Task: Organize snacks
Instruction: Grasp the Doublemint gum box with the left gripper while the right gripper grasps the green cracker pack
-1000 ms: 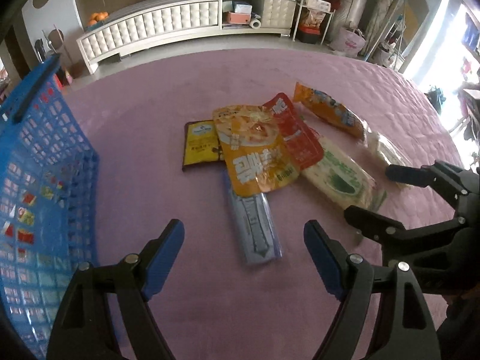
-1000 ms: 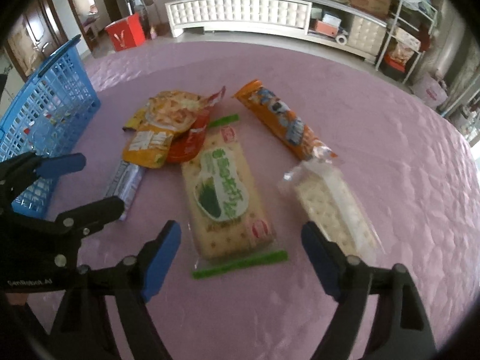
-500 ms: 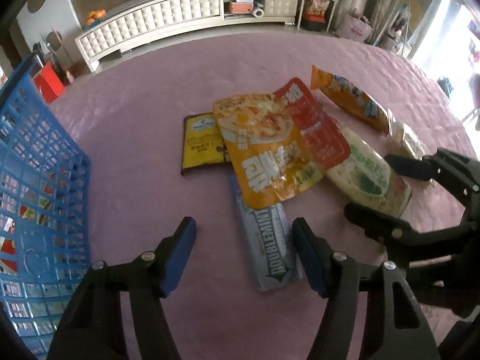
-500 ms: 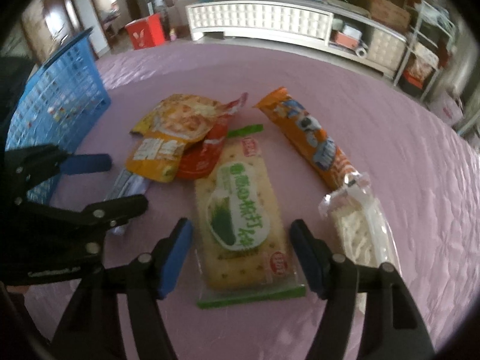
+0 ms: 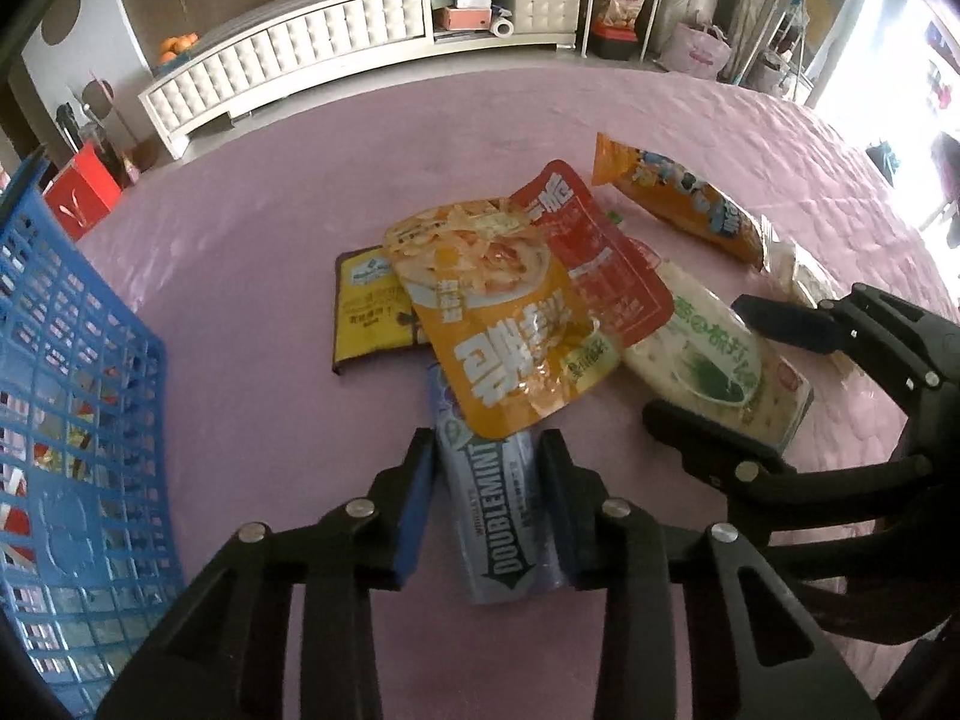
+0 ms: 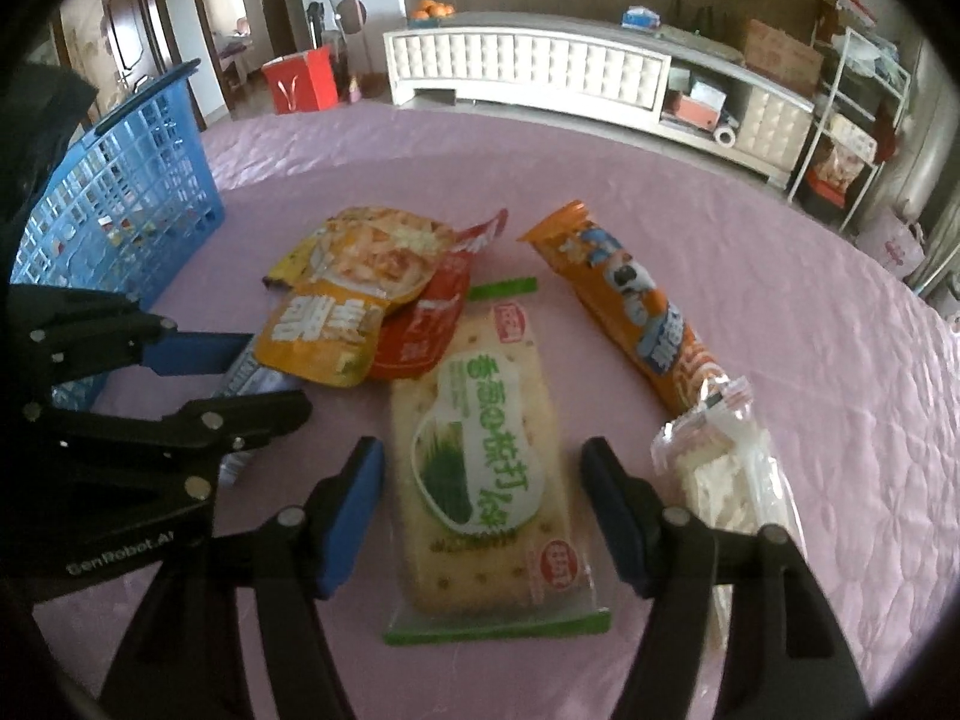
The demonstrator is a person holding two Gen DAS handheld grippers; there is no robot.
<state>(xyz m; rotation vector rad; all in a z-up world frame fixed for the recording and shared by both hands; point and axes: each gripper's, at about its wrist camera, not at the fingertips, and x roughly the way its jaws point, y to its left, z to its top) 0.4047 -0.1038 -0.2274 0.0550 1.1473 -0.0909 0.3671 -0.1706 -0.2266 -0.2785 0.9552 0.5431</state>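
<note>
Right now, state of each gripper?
Left gripper: closed on the Doublemint gum pack.
Right gripper: open, straddling the green cracker pack, not gripping.

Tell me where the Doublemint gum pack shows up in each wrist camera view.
Left wrist: the Doublemint gum pack lies bottom centre, between the left claw fingers, its far end under the orange pouch.
Right wrist: only part of it shows at left, mostly hidden by the left claw.
Shared landmark: the blue basket.
</note>
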